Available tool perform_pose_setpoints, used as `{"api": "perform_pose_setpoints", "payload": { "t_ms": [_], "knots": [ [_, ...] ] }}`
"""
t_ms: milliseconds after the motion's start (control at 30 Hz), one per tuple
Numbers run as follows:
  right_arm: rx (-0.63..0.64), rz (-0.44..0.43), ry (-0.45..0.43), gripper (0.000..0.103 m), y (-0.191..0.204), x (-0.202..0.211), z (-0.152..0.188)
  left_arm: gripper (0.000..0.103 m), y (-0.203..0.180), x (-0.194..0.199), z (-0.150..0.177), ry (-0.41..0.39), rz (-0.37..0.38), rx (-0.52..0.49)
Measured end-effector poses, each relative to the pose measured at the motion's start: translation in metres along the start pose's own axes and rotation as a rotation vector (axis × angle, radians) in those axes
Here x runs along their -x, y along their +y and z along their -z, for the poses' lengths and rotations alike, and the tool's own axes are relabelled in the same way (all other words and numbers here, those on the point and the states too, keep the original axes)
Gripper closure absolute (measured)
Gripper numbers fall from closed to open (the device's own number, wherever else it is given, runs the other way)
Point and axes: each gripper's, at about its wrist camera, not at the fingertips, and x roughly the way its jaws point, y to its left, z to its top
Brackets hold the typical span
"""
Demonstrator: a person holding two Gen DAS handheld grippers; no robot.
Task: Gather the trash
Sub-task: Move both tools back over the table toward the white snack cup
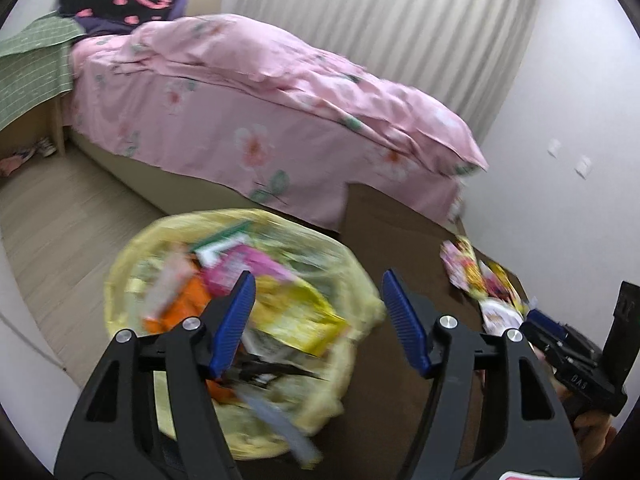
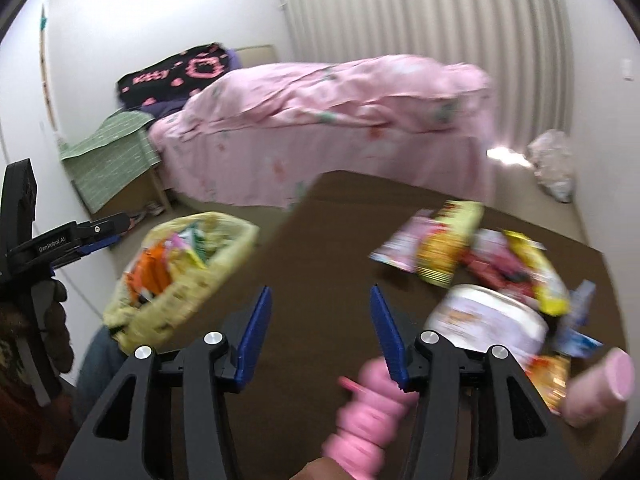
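Brown matte table (image 2: 320, 240), crinkly wrappers (image 2: 460, 248); yellow plastic bag (image 1: 240, 320) stuffed; both tongs (image 1: 318, 320) (image 2: 320, 332) wide, empty

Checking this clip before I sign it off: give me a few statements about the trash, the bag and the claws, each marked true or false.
1. The yellow trash bag already holds wrappers. True.
2. The left claw is clamped on a wrapper. False: its jaws stand apart with nothing pressed between them.
3. Loose snack wrappers still lie on the brown table. True.
4. The right claw is shut. False: its jaws stand open and empty.
5. The bed has a blue cover. False: the cover is pink with flowers.
6. A white tub lies among the trash on the table. True.
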Motion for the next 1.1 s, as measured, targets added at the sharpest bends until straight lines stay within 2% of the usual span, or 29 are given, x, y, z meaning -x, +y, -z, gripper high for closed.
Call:
{"api": "perform_pose_setpoints", "payload": {
  "t_ms": [33,100,233,333,433,500,700,1000,1100],
  "knots": [
    [-0.006,0.042,-0.014,0.038,-0.01,0.008,0.006,0.041,-0.01,-0.004,0.003,0.01,0.02,-0.024],
    [-0.021,0.115,-0.026,0.038,-0.029,0.022,0.017,0.041,-0.031,-0.011,0.008,0.025,0.06,-0.075],
    [-0.07,0.109,0.009,0.038,-0.06,0.04,0.034,0.041,-0.075,-0.032,0.017,0.055,0.161,-0.174],
    [-0.074,0.162,0.005,0.038,-0.073,0.051,0.047,0.041,-0.107,-0.052,0.019,0.079,0.229,-0.235],
    [-0.102,0.209,0.013,0.038,-0.089,0.059,0.06,0.041,-0.138,-0.072,0.021,0.115,0.261,-0.28],
    [-0.132,0.203,0.019,0.038,-0.101,0.061,0.066,0.041,-0.157,-0.082,0.024,0.136,0.285,-0.298],
    [-0.134,0.179,0.033,0.038,-0.12,0.058,0.069,0.041,-0.192,-0.099,0.032,0.185,0.282,-0.371],
    [-0.076,0.165,0.034,0.038,-0.114,0.048,0.062,0.04,-0.193,-0.114,0.043,0.245,0.279,-0.26],
    [-0.111,0.184,0.016,0.038,-0.119,0.051,0.068,0.04,-0.207,-0.125,0.048,0.286,0.302,-0.272]
  ]
}}
